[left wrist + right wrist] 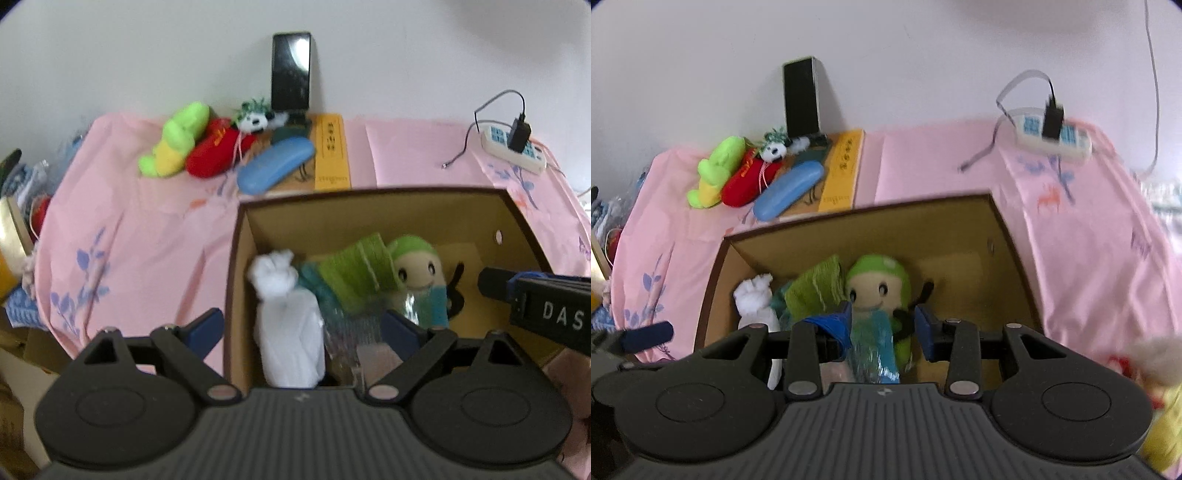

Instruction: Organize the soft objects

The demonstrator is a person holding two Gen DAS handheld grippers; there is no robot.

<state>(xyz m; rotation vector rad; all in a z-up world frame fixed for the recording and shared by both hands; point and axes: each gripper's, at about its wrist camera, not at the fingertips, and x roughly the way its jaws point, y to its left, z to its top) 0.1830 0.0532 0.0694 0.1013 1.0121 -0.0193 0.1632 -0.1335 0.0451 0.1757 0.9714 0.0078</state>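
A brown cardboard box [332,210] [1008,236] stands on the pink cloth. It holds a white cloth bundle [288,321] [753,299], a green knit piece [354,273] [816,288] and a green-hooded doll [417,269] [875,284]. My left gripper [306,328] is open, its fingers astride the box's left wall and the white bundle. My right gripper [884,325] is open over the box, its fingers on either side of the doll's body. A green-yellow plush [173,140] [716,170], a red plush [218,151] [750,181] and a small panda plush [255,118] [774,149] lie at the back left.
A blue glasses case [273,166] [786,192], a yellow booklet [330,151] [842,170] and an upright black phone [291,70] [801,99] sit at the back. A power strip with charger [513,144] [1052,136] lies back right. Clutter lines the left edge [18,221].
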